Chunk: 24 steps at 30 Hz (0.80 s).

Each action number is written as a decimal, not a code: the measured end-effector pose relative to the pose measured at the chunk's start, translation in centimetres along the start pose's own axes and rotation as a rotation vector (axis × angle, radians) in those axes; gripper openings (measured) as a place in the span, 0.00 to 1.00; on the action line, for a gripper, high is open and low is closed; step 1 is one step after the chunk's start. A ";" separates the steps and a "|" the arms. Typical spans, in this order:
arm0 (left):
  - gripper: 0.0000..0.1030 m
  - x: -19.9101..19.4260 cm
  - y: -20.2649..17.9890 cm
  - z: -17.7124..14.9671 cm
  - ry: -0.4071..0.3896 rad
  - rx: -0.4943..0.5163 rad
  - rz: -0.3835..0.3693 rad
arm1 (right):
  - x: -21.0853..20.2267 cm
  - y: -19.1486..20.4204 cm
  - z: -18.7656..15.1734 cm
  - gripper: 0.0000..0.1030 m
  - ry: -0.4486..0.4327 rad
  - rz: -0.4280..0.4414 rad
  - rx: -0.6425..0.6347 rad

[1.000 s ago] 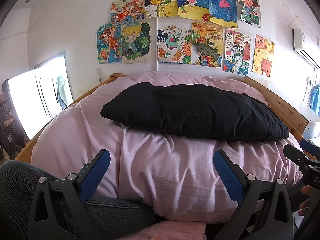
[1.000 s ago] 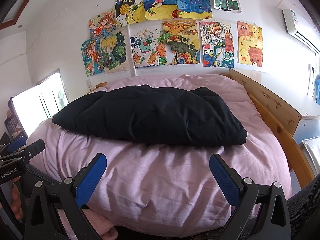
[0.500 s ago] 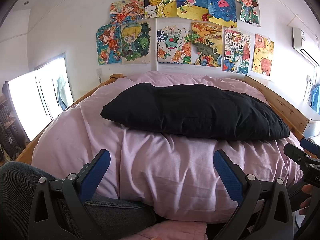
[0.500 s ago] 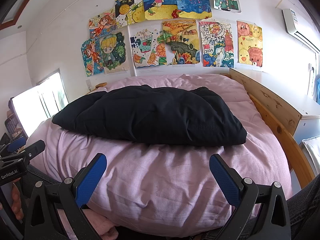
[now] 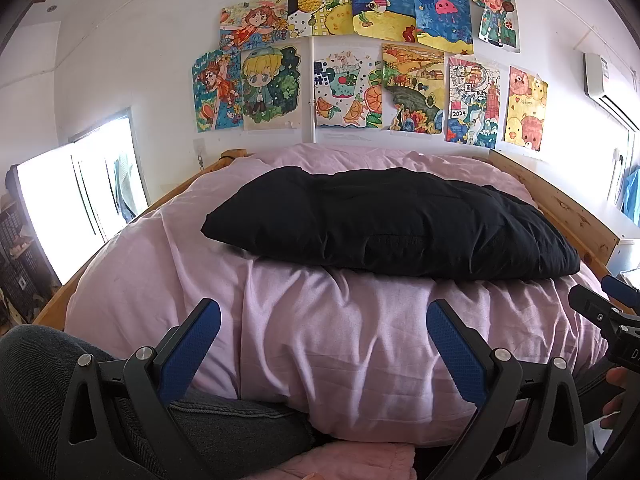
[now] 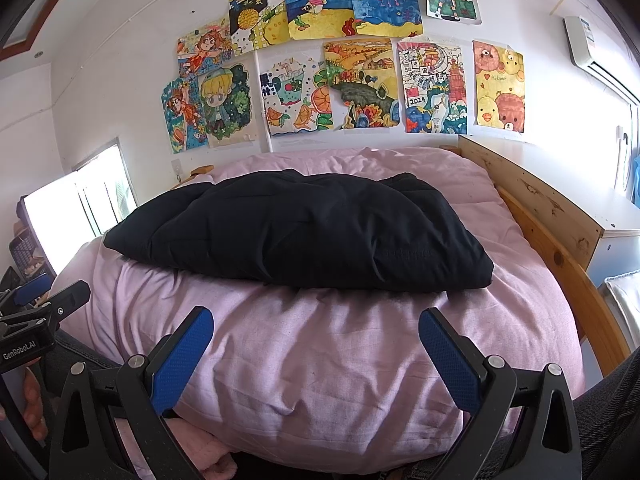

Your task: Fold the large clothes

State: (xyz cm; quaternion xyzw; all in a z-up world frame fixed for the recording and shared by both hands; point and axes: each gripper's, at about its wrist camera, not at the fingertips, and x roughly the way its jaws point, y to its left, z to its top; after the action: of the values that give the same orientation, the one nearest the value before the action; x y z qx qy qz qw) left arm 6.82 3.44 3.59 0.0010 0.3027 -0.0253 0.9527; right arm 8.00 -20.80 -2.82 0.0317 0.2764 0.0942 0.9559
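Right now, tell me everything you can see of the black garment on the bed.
The black garment is a padded, puffy piece, matte and softly creased, with faint stitched quilt lines. It lies folded into a long thick bundle across the pink bedcover, resting flat on it, its long side running left to right. No sleeves, collar or zip are showing. Nothing else touches it: the left gripper and the right gripper are both open, short of its near edge.

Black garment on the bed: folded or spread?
Folded. The black garment lies as one thick compact bundle on the pink bedding, no sleeves spread.
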 end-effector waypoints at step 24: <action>0.98 0.0 0.7 0.1 -0.005 0.009 -0.008 | -0.2 -0.3 -0.2 1.00 -0.005 -0.010 0.007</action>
State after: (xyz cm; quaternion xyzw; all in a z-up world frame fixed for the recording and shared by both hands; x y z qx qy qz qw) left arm 6.91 4.12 3.63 0.0042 0.3004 -0.0305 0.9533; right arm 7.80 -21.14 -2.91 0.0339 0.2747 0.0882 0.9569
